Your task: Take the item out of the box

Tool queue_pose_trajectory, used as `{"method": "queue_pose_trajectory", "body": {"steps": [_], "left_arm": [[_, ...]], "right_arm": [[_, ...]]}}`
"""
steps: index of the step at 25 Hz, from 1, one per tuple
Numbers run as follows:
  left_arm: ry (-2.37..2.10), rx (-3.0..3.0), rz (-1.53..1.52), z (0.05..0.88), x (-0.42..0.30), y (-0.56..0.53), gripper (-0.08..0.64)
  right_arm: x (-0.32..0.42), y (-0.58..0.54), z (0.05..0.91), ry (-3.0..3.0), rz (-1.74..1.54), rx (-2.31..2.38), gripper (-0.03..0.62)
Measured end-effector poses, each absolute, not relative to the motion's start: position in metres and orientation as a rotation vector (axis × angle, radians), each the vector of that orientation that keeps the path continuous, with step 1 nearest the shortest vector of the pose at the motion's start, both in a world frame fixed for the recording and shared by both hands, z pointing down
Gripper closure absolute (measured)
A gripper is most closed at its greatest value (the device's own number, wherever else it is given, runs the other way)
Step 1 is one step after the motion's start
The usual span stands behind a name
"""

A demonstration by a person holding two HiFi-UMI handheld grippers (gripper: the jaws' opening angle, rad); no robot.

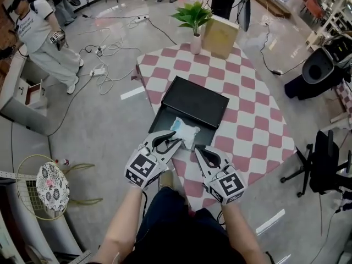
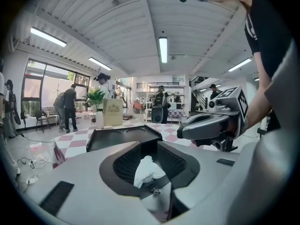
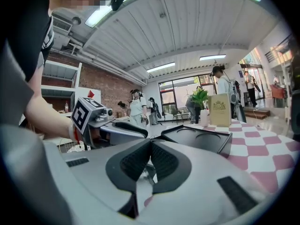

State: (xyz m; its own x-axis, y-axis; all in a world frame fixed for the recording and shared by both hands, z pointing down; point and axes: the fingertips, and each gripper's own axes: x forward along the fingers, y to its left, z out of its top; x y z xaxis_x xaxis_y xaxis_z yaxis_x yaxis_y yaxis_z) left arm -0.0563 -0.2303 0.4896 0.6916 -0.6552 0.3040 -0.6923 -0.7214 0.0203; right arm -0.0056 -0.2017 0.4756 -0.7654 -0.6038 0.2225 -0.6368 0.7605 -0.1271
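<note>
- Item [image 1: 184, 131]: white crumpled packet w/ pale-blue patch, seen at near edge of black box [image 1: 195, 100]. Whether it rests inside or on the rim can't be told.
- Box is set near the middle of a pink-and-white chequered bench [image 1: 247, 120]. Two round recesses are seen in its dark surface from both gripper views.
- L tongs [image 1: 176, 143]: released, pads set apart. Item's white end is seen btwn them, not pinched from both sides.
- R tongs [image 1: 198, 149]: clenched, pads met along one seam, nothing clearly made out btwn them. Tips are placed just beside item's right edge.
- Both tongs are pointed at box from bench's near side, w/ tips near each other but apart.
- Potted plant [image 1: 192, 15] & tan carton [image 1: 220, 36] are stood at bench's far edge, well apart from box.
</note>
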Motion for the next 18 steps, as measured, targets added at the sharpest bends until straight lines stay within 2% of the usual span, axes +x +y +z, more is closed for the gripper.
{"method": "queue_pose_trajectory", "body": {"steps": [4, 9, 11, 18], "left_arm": [[-1.02, 2.77, 0.502, 0.499, -0.055, -0.246, 0.391], [-1.0, 2.727, 0.602, 0.51, -0.058, -0.265, 0.382], [-0.993, 2.699, 0.643, 0.517, -0.058, -0.271, 0.347], [-0.968, 2.607, 0.762, 0.534, -0.056, -0.287, 0.345]], "right_arm": [[-0.006, -0.211, 0.478, -2.769, 0.305, 1.034, 0.588], [-0.005, -0.219, 0.48, -2.746, 0.316, 1.081, 0.588], [-0.006, -0.222, 0.482, -2.738, 0.316, 1.093, 0.588], [-0.009, -0.229, 0.482, -2.717, 0.305, 1.098, 0.588]]}}
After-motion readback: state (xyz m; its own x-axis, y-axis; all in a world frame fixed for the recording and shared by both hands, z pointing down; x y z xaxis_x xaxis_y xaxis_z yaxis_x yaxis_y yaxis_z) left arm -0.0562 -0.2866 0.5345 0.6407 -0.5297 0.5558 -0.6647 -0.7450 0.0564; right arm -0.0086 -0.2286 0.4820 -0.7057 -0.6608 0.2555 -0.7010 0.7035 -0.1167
